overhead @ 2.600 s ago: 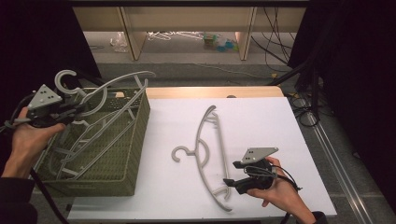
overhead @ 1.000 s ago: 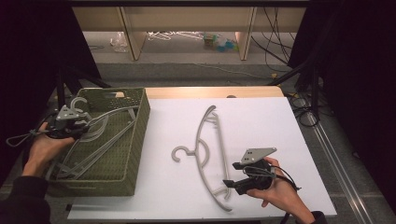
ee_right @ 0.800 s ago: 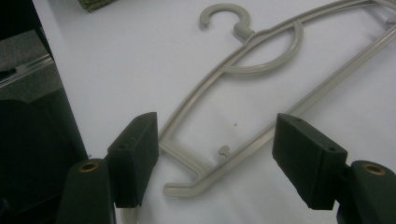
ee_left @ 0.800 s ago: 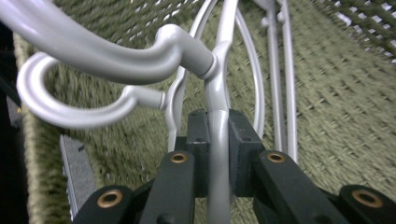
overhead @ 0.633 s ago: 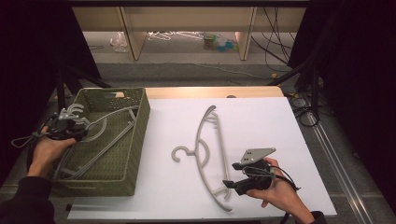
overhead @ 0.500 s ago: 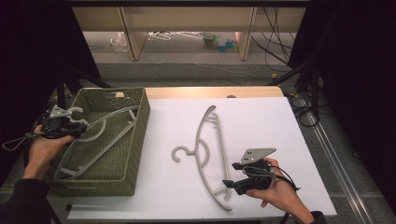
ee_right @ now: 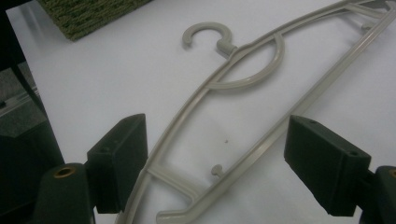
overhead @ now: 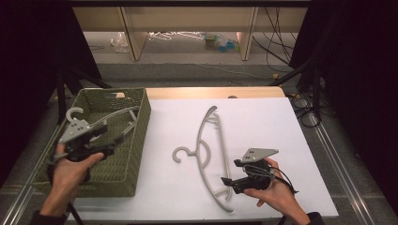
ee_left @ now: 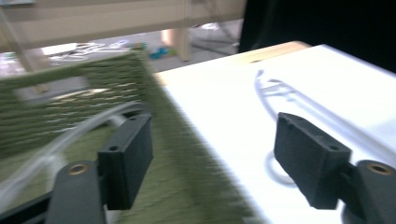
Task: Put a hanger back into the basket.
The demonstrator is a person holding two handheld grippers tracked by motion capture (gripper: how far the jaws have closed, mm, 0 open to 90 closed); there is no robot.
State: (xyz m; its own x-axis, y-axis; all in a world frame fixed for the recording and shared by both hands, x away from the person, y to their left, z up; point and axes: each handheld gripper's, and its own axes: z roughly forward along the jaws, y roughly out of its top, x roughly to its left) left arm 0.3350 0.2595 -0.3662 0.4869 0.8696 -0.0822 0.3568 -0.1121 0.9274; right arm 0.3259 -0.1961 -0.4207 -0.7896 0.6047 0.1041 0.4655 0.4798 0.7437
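Observation:
A grey plastic hanger [overhead: 206, 145] lies flat on the white table [overhead: 263, 122], hook to the left. Its lower end lies between the open jaws of my right gripper [overhead: 231, 173], and neither pad touches the hanger [ee_right: 243, 79]. The jaws of that right gripper [ee_right: 217, 140] have just been opening. A green woven basket [overhead: 141, 117] at the left holds more grey hangers [overhead: 112, 115]. Above its near part hovers my left gripper [overhead: 111, 138], whose jaws have just been opening. In its own view the left gripper [ee_left: 212, 140] is open and holds nothing, over the basket's rim [ee_left: 154, 93].
A wooden strip [overhead: 216, 92] runs along the table's far edge. Behind it, a shelf unit [overhead: 187, 18] stands over floor clutter. Cables [overhead: 305, 103] hang off the right side. Dark stands flank the basket's left.
My left gripper let go of the hanger it held at the basket's left edge, opened, and moved right over the basket. The right hand stayed put.

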